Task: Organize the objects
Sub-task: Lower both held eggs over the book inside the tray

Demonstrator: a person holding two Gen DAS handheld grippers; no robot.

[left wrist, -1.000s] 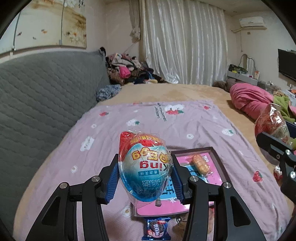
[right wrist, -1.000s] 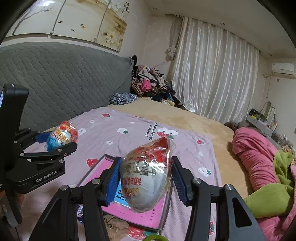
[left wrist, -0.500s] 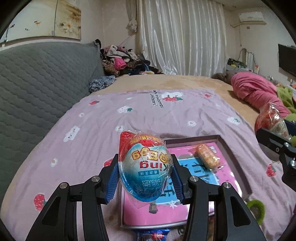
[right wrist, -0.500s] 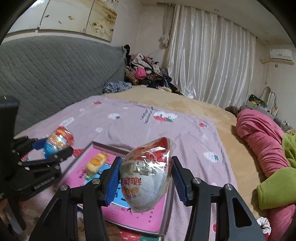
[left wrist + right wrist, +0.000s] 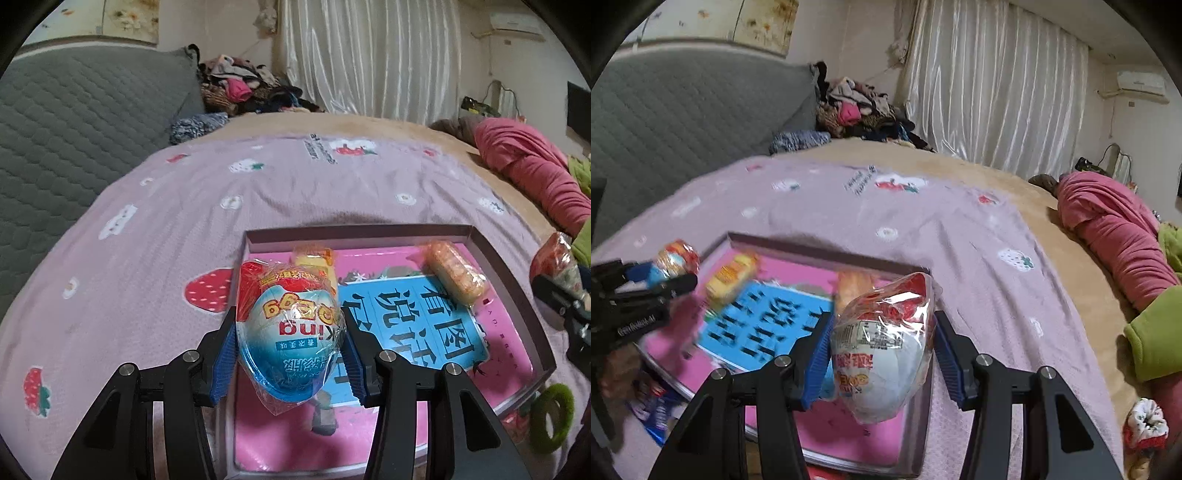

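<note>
Left gripper [image 5: 290,347] jaws clamp the blue plastic-wrapped toy egg [image 5: 290,332] at lower centre; right gripper [image 5: 881,354] jaws clamp the white-and-red wrapped egg [image 5: 882,354]. Lower each inside the shallow pink tray [image 5: 498,258] walls, clear of the orange snack pack [image 5: 456,273], before releasing.

left gripper [image 5: 290,345] clamped, right gripper [image 5: 881,354] clamped

Below my left fingers, the shallow pink-lined cardboard box tray [image 5: 509,266] has bare floor in its middle and near end. A yellow wrapped snack [image 5: 314,258] blocks its far left corner, an orange wrapped roll [image 5: 456,273] the far right. A green ring [image 5: 552,415] lies just outside its right wall.
</note>
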